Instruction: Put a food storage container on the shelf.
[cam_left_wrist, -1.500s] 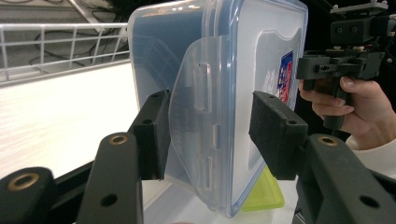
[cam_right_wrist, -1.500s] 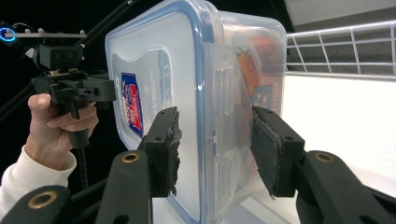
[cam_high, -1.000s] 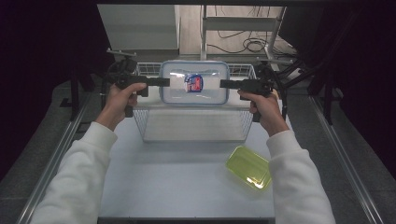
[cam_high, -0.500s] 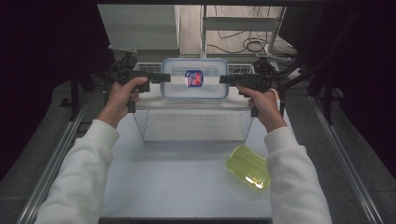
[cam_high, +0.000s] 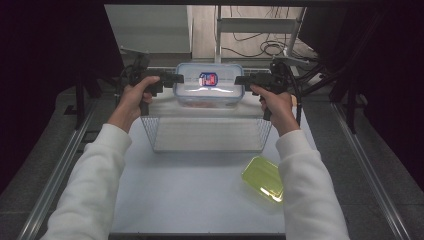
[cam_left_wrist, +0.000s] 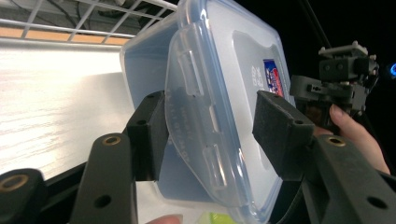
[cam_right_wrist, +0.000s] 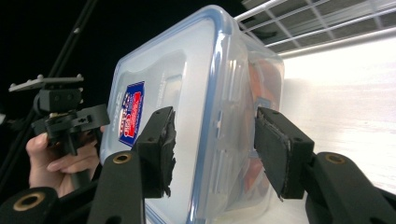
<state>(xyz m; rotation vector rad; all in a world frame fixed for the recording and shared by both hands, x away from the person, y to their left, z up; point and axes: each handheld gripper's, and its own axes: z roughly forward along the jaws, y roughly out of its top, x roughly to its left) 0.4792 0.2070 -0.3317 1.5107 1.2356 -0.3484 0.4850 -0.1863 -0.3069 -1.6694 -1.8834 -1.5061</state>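
High view: the clear plastic box (cam_high: 208, 85) sits in the upper middle of the frame, at the far end of the wire basket (cam_high: 205, 136). The left gripper (cam_high: 179, 79) and right gripper (cam_high: 239, 80) flank its short ends. A green lid (cam_high: 263, 178) lies lower right on the table (cam_high: 190, 205). Whether the box rests on the basket floor or on its rim is hard to make out.

Left gripper view: the left gripper (cam_left_wrist: 210, 126) straddles the box (cam_left_wrist: 233, 70) at its clasp (cam_left_wrist: 191, 116). Its jaws have just been opening and stand slack, with a gap at the right pad.

Right gripper view: the right gripper (cam_right_wrist: 212, 140) has also just been opening, and the end of the box (cam_right_wrist: 187, 79) stands loose between its pads. Something reddish (cam_right_wrist: 261, 79) inside is blurred.

The box looks stiff, smooth and likely slippery, and fairly light. The clasped short ends under the lid rim look like the best places to hold it.
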